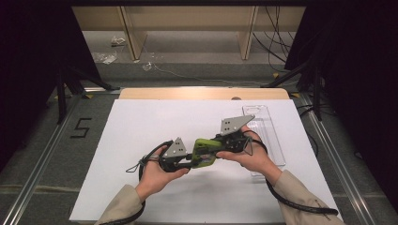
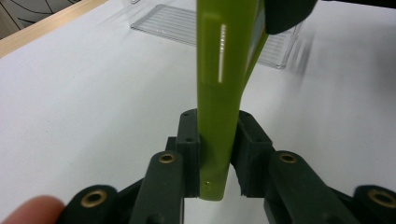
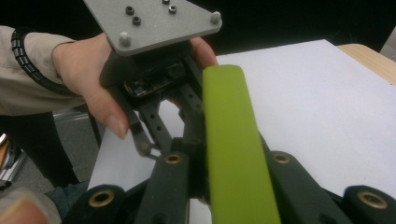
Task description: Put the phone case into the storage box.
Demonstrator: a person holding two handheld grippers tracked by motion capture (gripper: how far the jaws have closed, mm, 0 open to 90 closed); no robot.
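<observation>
You hold the green case (image 1: 205, 153) above the white worktop (image 1: 141, 131) between both grippers, your left gripper's (image 2: 218, 156) fingers clamped on one end and your right gripper's (image 3: 232, 163) fingers gripping the other.

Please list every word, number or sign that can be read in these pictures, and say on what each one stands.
"5": black mark on the grey floor left of the table.
The green object, held between both grippers, has a pale strip and a printed edge, both too blurred to read.
No other text can be read.
</observation>
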